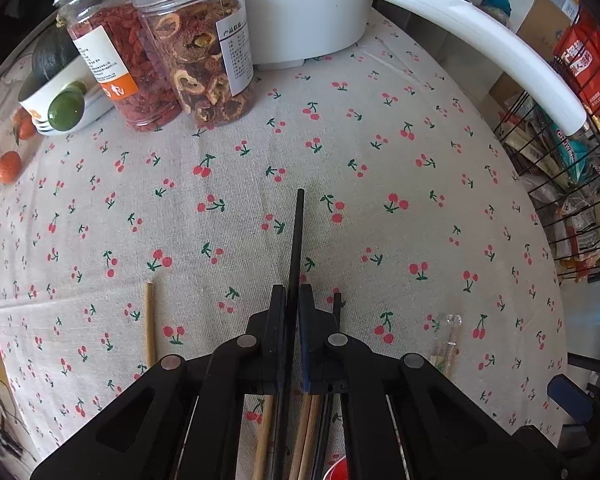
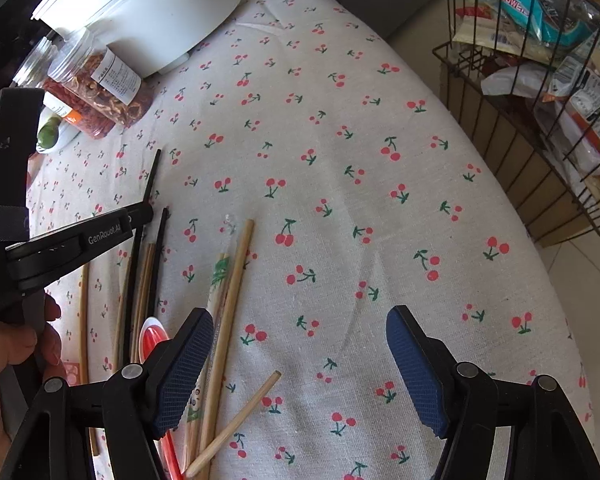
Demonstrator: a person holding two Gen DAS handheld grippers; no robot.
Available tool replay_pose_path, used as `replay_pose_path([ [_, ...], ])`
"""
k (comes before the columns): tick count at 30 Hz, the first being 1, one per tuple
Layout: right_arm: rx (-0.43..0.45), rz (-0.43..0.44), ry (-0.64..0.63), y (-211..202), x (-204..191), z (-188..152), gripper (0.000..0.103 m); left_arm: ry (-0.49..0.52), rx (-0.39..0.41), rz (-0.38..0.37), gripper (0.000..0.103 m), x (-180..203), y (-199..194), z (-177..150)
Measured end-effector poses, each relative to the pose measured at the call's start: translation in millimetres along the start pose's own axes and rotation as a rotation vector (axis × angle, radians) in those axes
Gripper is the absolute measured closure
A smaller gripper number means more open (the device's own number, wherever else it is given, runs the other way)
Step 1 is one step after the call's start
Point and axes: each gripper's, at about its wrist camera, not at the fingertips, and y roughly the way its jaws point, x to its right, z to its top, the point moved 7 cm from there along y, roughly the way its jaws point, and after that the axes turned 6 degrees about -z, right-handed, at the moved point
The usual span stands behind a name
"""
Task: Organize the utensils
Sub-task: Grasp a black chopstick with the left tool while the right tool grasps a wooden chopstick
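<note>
Left gripper: clamped on black chopstick.
Right gripper: wide, empty.
Risk: thin stick may pivot or slip; neighbouring bamboo sticks may scatter.

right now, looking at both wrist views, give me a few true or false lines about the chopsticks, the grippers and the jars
1. The left gripper is shut on a thin black chopstick. True.
2. The right gripper grips a bamboo chopstick. False: its jaws stand open over the cherry-print tablecloth, holding nothing.
3. Two clear plastic jars of dried food stand beside the white appliance. True.
4. All chopsticks on the cloth are black. False: several are pale bamboo chopsticks.
</note>
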Motion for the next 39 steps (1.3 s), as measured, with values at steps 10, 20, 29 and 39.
replay_pose_path([
  [10,-0.077,0.075,0.017,7,-10,-19,0.033,0.104,0.200,-0.095,0.098,16,-116,-35],
  [20,-0.181,0.122,0.048,28,-23,-48,0.051,0.138,0.359,-0.155,0.098,4,-213,-114],
  [29,-0.153,0.168,0.100,34,-34,-56,0.083,0.079,0.466,-0.212,0.098,-28,-243,-160],
  [39,-0.022,0.245,0.060,-15,-47,-53,0.095,0.044,0.566,-0.257,0.098,-52,-272,-182],
])
